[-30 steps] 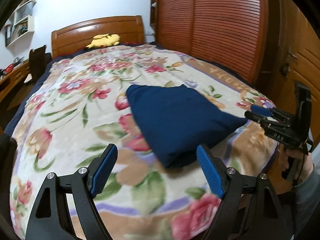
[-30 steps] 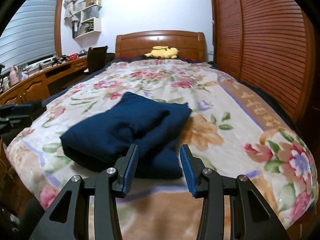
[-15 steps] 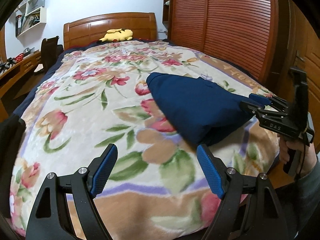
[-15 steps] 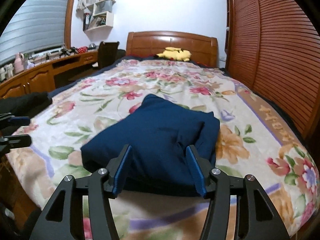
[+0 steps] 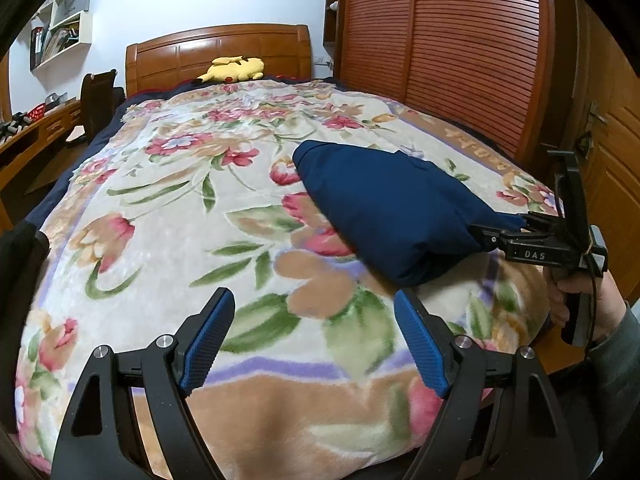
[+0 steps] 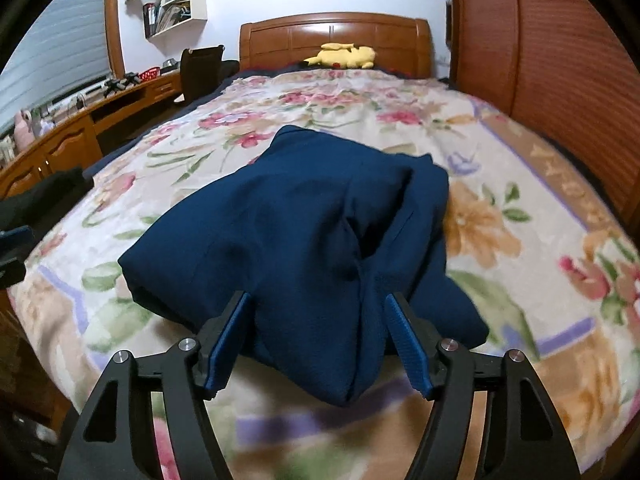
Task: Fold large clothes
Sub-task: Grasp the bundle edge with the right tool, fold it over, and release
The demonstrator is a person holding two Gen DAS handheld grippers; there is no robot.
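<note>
A folded navy blue garment [image 5: 384, 204] lies on the floral blanket [image 5: 168, 216] near the foot of the bed. In the right wrist view the garment [image 6: 304, 232] fills the middle, and its near fold bulges between the fingers of my right gripper [image 6: 318, 300]. Those jaws are opening and the pads do not press the cloth. From the left wrist view the right gripper [image 5: 500, 232] sits at the garment's right corner, held by a person's hand [image 5: 580, 292]. My left gripper [image 5: 312, 300] stands open over bare blanket, to the left of and nearer than the garment.
A yellow plush toy [image 5: 236, 69] lies by the wooden headboard [image 5: 216, 46]. Slatted wardrobe doors [image 5: 440, 48] run along the bed's right side. On the left stand a wooden desk [image 6: 72, 136] and a dark chair [image 6: 200, 68].
My right gripper has moved forward onto the garment and its jaws have widened around the near fold. The left gripper has drawn back and left, away from the garment.
</note>
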